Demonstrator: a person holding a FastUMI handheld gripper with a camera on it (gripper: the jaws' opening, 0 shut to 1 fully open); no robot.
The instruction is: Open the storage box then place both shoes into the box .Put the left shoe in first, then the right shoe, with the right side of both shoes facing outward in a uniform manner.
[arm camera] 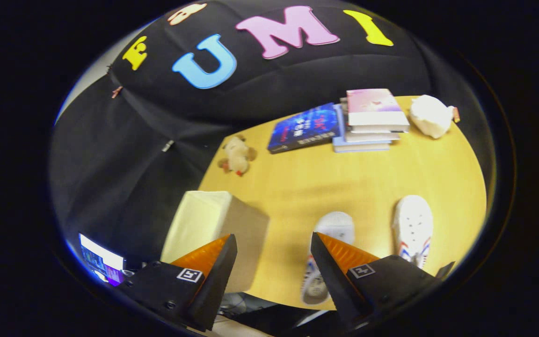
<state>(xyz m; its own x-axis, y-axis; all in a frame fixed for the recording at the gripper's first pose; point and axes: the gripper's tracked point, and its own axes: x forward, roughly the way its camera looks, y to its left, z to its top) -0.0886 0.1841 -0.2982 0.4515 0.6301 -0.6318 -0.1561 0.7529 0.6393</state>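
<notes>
Yellow wood is making up the counter (367,173), which is standing against the booth's black cloth wall. Above its near edge the gripper (274,245) is hovering with its fingers (213,262) spread wide apart, gripping nothing. Beside the left finger the closed cream storage box (213,229) is sitting at the counter's near left corner. Partly under the right finger one white shoe (332,234) is lying with its long axis running from near edge to far, toe pointing away. A second white shoe (413,224) is lying parallel to its right. Further off, a small plush toy (237,154), a stack of books (367,121) and a white bundle (431,116) are resting along the far edge.
</notes>
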